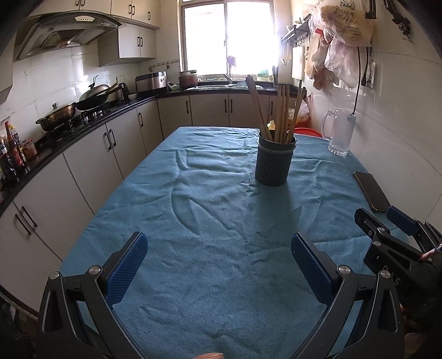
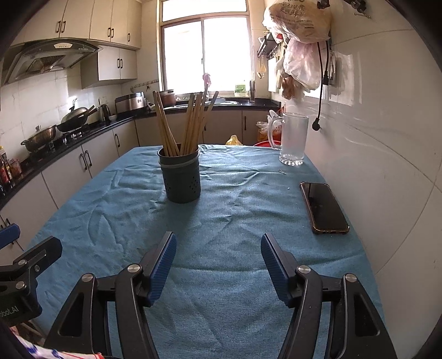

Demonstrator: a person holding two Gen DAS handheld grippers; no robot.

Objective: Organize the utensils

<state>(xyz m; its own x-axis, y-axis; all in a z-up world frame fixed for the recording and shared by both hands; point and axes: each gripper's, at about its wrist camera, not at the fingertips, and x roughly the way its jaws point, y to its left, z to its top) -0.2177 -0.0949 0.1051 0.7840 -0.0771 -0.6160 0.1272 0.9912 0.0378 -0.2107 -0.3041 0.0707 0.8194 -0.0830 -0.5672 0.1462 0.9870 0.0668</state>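
Kitchen, blue cloth on the bench [image 2: 221, 276]. Chopsticks [image 2: 190, 121] all stand upright in the holder [image 2: 181, 179] mid-bench, long axis near vertical, fanned. Holder lies ahead of both tongs, well apart from them. Left tongs [image 1: 218, 265] and right tongs [image 2: 218, 265] both apart, empty. Neither is clearly nearer. Bag [image 2: 298, 19] on the wall has print, unreadable.

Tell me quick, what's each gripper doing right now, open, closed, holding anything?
Left gripper: open, holding nothing, over the blue cloth.
Right gripper: open, holding nothing, over the same cloth.
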